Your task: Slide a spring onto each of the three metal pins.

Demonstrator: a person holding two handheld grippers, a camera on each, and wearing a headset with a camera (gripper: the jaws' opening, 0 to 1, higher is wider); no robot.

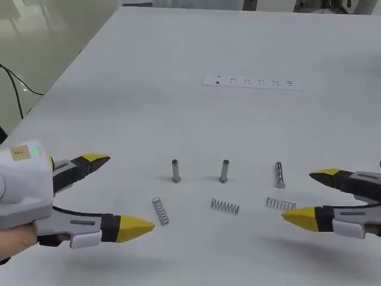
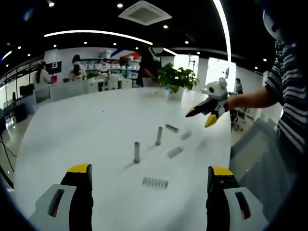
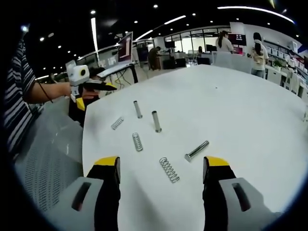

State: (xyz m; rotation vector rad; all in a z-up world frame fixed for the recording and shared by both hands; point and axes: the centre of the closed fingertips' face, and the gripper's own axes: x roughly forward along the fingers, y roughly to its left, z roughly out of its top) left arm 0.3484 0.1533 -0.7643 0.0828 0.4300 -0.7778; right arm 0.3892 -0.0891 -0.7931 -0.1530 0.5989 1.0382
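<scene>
Flanking the middle pin (image 1: 224,171), left gripper (image 1: 129,191) and right gripper (image 1: 297,195) hover wide-jawed and empty; three springs (image 1: 224,206) lie near it, likely staged for threading.

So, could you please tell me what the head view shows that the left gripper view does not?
Head view adds a white power strip far back on the table. Left gripper view adds a potted plant, people beyond the table and ceiling lights. Both share two upright pins, one lying pin, three loose springs and the left gripper and right gripper, fingers open.
</scene>
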